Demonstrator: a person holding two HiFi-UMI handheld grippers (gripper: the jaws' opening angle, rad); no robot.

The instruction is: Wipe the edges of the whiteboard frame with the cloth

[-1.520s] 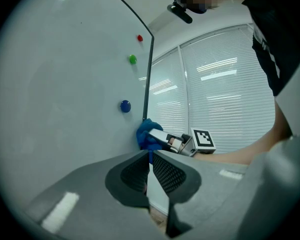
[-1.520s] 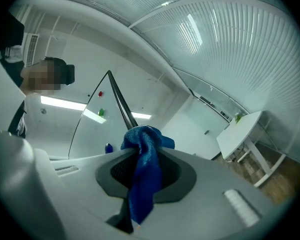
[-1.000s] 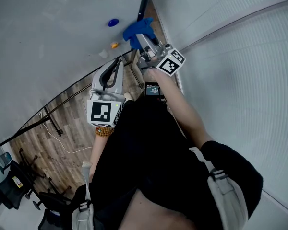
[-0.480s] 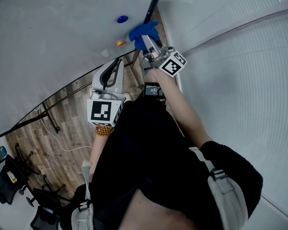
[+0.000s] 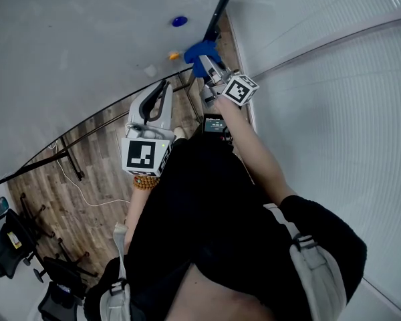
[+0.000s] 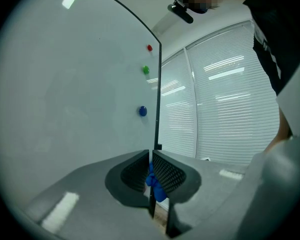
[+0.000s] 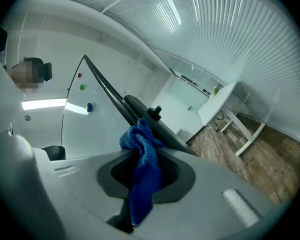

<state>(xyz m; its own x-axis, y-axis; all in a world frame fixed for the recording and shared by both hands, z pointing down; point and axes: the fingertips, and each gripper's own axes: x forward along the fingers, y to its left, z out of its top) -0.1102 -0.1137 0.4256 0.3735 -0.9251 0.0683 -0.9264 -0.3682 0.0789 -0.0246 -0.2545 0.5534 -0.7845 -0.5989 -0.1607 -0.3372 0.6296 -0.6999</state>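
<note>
The whiteboard point(image 5: 87, 39) fills the upper left of the head view, its dark frame edge point(image 5: 224, 2) running up at top centre. My right gripper point(image 5: 206, 59) is shut on a blue cloth point(image 5: 199, 49) and presses it against that edge. In the right gripper view the cloth point(image 7: 142, 169) hangs between the jaws, its top bunched against the frame point(image 7: 115, 99). My left gripper point(image 5: 162, 89) hangs lower, away from the board, jaws nearly closed with nothing in them. In the left gripper view the frame edge point(image 6: 159, 104) rises ahead and the cloth point(image 6: 155, 184) shows through the jaw slit.
Blue point(image 5: 179, 21) and orange point(image 5: 174, 56) magnets sit on the board near the edge; red point(image 6: 149, 47), green point(image 6: 145, 70) and blue point(image 6: 142, 111) ones show in the left gripper view. White blinds point(image 5: 334, 79) cover the right. Wood floor point(image 5: 87, 186), stand legs and chairs point(image 5: 13, 246) lie below.
My right gripper and the cloth have slid along the frame edge, upward in the head view. The left gripper has stayed where it was.
</note>
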